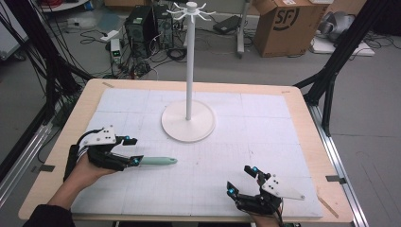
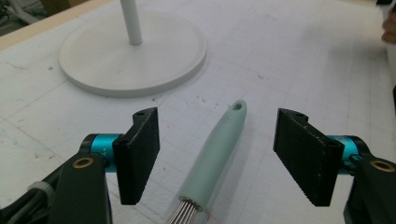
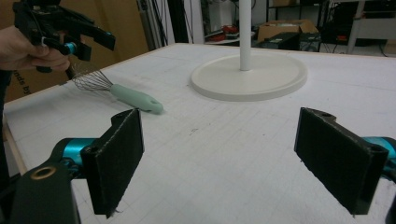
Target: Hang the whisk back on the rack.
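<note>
Left gripper view showed the whisk [image 2: 215, 149], a pale mint-green plastic handle with thin steel wires, lying flat on the white gridded bench [image 2: 289, 60], between the left gripper's [image 2: 224, 156] fingers [image 2: 137, 154] but untouched by either one; they stood released, well apart from the handle on both sides. No earlier look was to hand, so only that stance could be told.

Its long axis ran from the wire end nearest that gripper toward the round white base of the tall hook stand [image 2: 133, 58], and the handle tip with its hanging hole pointed at the near edge of that base, stopping short of it.

By my judgement it was light; the handle was stiff and smooth, perhaps a little slippery, while the wires would flex and spring. The thicker middle of the handle looked the best place to hold.

Farther from the stand, the right gripper [image 3: 219, 163] hung over bare bench, fingers released and holding nothing.
</note>
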Demonstrator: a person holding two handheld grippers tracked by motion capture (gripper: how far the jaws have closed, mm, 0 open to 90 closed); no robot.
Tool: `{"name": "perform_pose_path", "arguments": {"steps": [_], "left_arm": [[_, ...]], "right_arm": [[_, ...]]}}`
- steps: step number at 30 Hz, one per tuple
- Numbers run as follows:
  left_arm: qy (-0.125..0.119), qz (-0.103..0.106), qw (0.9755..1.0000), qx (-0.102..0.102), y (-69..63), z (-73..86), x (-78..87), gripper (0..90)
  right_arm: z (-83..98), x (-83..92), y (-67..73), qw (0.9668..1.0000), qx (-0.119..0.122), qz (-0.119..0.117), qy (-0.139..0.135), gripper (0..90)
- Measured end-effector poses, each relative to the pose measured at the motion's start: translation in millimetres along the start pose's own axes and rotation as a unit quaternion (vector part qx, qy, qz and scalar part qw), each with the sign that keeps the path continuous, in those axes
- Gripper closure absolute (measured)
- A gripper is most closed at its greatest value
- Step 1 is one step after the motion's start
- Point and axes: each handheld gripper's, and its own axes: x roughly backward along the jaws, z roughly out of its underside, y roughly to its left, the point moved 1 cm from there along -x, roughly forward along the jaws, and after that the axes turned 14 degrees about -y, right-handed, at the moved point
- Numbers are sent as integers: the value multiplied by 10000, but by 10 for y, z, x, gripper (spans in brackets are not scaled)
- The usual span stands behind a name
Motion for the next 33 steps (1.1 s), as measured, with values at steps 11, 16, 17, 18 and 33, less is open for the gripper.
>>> {"name": "perform_pose_path", "arguments": {"steps": [11, 16, 17, 18, 33], "left_arm": [[584, 462, 9970, 195, 104, 33, -228, 359], [752, 553, 9954, 234, 117, 71, -299, 391], [772, 576, 9950, 253, 119, 80, -313, 403], [795, 581, 9948, 254, 118, 89, -328, 406], [1567, 472, 9865, 94, 76, 172, -501, 445]], "right_arm": [[-5, 8, -8, 10000, -49, 7, -25, 147], [-9, 11, -15, 10000, -56, -3, -44, 147], [-10, 12, -14, 10000, -67, -8, -54, 147], [-12, 15, -13, 10000, -79, -3, -60, 146], [-19, 25, -10, 9999, -94, -11, -85, 147]]}}
